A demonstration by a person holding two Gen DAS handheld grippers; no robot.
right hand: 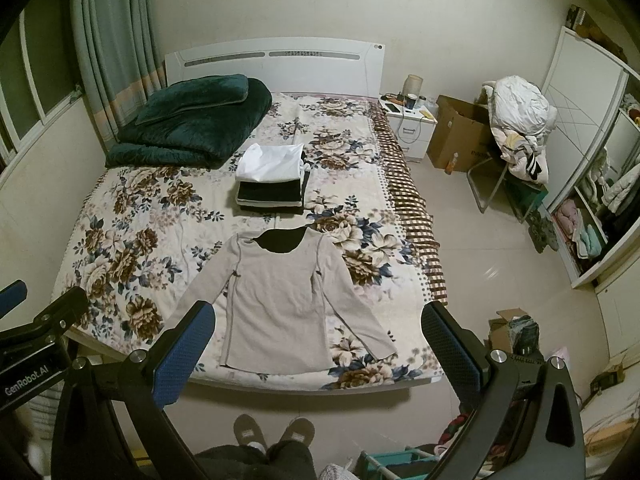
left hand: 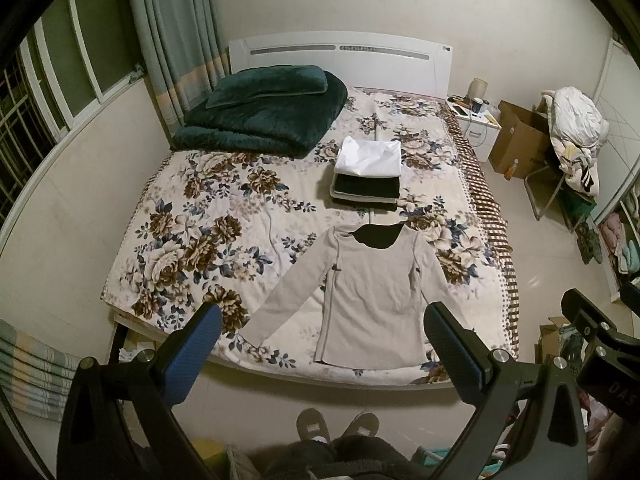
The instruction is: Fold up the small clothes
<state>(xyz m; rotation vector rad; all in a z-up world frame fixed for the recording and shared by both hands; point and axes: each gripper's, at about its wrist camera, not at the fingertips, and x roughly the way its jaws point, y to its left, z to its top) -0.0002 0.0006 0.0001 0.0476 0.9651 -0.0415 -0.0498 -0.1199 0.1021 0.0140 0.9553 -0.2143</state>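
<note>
Both views give you dim, warm indoor light with a greenish cast. Shadows on the bed are soft and faint. Fisheye distortion bends the walls and window; black vignetting fills the corners. The centre is sharp, the edges soft and grainy.

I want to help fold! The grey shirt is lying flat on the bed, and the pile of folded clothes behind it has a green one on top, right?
Almost. The grey shirt does lie flat on the bed, but the top piece of the folded pile behind it is white, not green. Both wrist views show it.
</note>
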